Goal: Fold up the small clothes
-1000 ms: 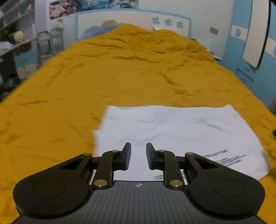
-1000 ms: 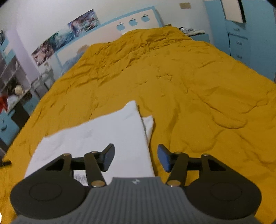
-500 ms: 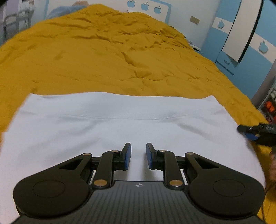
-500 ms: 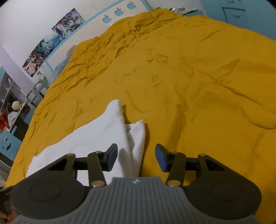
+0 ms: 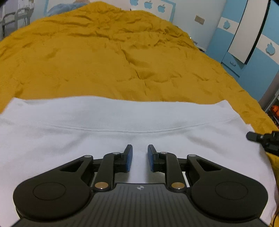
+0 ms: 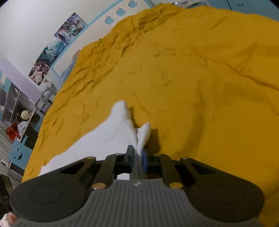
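- Left wrist view: the left gripper (image 5: 139, 158) hangs low over a white garment (image 5: 87, 132) spread flat on the yellow bedspread (image 5: 104, 61). Its two blue-padded fingers (image 5: 128, 158) stand apart with a narrow gap, and nothing is between them, so the claw is released.
- The garment fills the lower half of this view from edge to edge. A stitched seam runs across it ahead of the fingertips, and its far edge lies straight against the bedspread.
- At the right edge of the same view, the black tip of the right gripper (image 5: 265, 139) reaches in at the garment's right side.
- Behind the bed stand a white headboard with blue apple shapes (image 5: 151, 7) and, to the right, a blue wardrobe (image 5: 247, 43).
- Right wrist view: the right gripper (image 6: 138, 155) is clenched on the right edge of the white garment (image 6: 108, 136). The cloth passes between the two closed fingers, the blue pad showing just to the right of it.
- Ahead of the grip, the cloth rises in a soft peak, and a smaller white flap (image 6: 144, 132) pokes out just to its right, casting a shadow on the yellow bedspread (image 6: 200, 78).
- The rest of the garment trails to the left and down behind the gripper body.
- On the far wall hang posters (image 6: 57, 45); shelves (image 6: 17, 104) stand at the left.
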Action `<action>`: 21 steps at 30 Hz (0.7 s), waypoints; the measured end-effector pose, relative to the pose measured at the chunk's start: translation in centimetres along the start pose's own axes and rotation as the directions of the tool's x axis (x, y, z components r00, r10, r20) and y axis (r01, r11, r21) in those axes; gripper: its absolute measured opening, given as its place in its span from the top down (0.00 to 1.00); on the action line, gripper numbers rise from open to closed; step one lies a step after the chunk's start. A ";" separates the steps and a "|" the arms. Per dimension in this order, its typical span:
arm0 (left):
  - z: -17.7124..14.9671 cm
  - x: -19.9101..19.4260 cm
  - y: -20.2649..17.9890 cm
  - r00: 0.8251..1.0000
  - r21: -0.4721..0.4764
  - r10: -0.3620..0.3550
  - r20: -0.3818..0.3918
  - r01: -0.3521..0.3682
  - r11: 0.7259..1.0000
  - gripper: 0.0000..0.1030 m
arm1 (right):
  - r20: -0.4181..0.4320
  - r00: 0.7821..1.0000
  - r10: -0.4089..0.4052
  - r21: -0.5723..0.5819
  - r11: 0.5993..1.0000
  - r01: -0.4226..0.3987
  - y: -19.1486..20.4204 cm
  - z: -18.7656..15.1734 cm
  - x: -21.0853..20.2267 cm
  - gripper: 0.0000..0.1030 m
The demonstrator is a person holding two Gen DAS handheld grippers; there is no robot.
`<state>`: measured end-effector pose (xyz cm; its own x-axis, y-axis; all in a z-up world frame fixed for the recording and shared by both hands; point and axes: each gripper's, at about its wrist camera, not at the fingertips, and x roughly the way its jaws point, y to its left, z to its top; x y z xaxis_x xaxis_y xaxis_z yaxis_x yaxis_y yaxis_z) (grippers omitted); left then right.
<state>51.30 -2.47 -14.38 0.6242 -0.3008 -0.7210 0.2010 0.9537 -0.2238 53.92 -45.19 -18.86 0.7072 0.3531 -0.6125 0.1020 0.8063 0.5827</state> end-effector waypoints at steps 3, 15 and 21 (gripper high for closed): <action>0.2 -2.7 1.0 0.998 0.018 0.039 0.048 -0.040 0.999 0.77 | 0.012 1.000 0.028 0.006 1.000 -0.028 2.5 0.5 -1.5 0.96; 1.2 -17.2 10.1 0.956 -0.046 0.201 0.213 -0.196 0.980 0.77 | -0.016 0.994 0.112 -0.076 0.991 -0.112 19.7 -0.7 -2.6 0.97; 0.1 -20.4 13.9 0.953 -0.079 0.245 0.177 -0.235 0.969 0.77 | -0.081 0.990 0.116 -0.141 0.982 -0.127 29.0 -4.1 0.6 0.97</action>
<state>41.38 16.92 -2.71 0.7778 -0.0536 -0.6263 -0.0117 0.9950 -0.0996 54.45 -19.65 -4.49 0.6553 0.4818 -0.5818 -0.0883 0.8138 0.5744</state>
